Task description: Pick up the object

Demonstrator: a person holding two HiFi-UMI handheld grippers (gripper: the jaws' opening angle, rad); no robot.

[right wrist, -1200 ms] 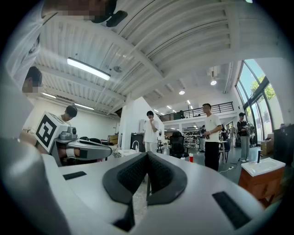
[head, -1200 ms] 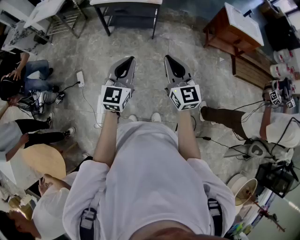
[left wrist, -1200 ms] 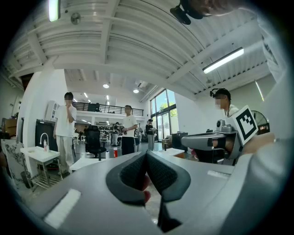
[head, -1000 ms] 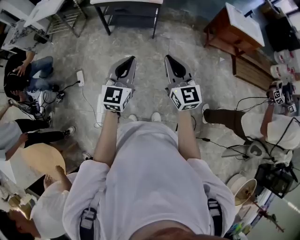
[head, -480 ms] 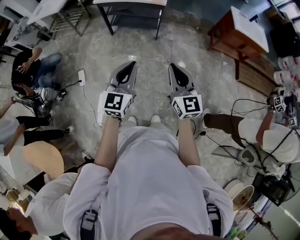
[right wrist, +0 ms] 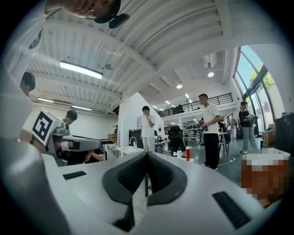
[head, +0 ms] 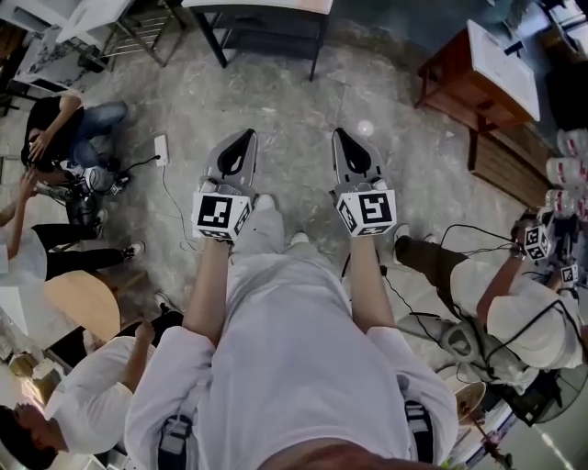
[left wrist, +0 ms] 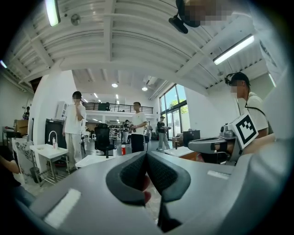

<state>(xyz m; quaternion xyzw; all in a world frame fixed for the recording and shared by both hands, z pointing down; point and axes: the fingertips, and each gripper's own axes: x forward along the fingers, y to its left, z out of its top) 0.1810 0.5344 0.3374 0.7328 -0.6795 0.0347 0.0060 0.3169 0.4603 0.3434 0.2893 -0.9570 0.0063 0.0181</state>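
No single object for picking up stands out in these views. My left gripper [head: 246, 136] and right gripper [head: 340, 136] are held side by side in front of the person's body, pointing forward over the grey concrete floor [head: 294, 101]. Both are shut and hold nothing. In the left gripper view the dark pads [left wrist: 133, 172] meet at the tip of the left gripper [left wrist: 147, 153], and the right gripper's marker cube [left wrist: 245, 129] shows at the right. The right gripper [right wrist: 147, 153] looks the same in its own view, with the left gripper's cube [right wrist: 42, 126] at the left.
A black-legged table [head: 262, 23] stands ahead and a wooden bench [head: 464, 78] at the far right. People sit on the floor at the left [head: 64, 138] and right [head: 514, 303] among cables. A power strip [head: 161, 149] lies left of the grippers. A small pale round thing [head: 365, 128] lies on the floor.
Both grippers sit lower in the head view and the floor has slid past. One of the person's legs has swung forward under the left gripper. The jaws stay shut.
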